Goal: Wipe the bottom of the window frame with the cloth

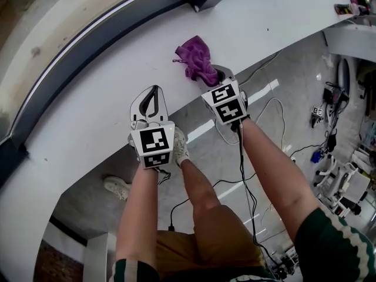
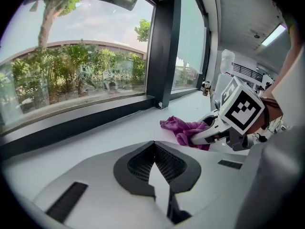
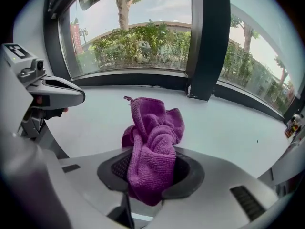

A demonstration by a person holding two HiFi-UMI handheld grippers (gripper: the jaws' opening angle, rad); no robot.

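Window sill (image 1: 282, 16), broad and white, runs below the dark bottom rail of the window frame (image 1: 88, 37). Purple cloth (image 1: 197, 60) rests bunched on the sill, apart from that rail, pinched in the right gripper (image 1: 216, 75). Left gripper (image 1: 151, 101) hovers nearby, jaws together on nothing. Risk: pushed along the rail, the loose bunch may snag, drag free of the clamp, or wipe little.
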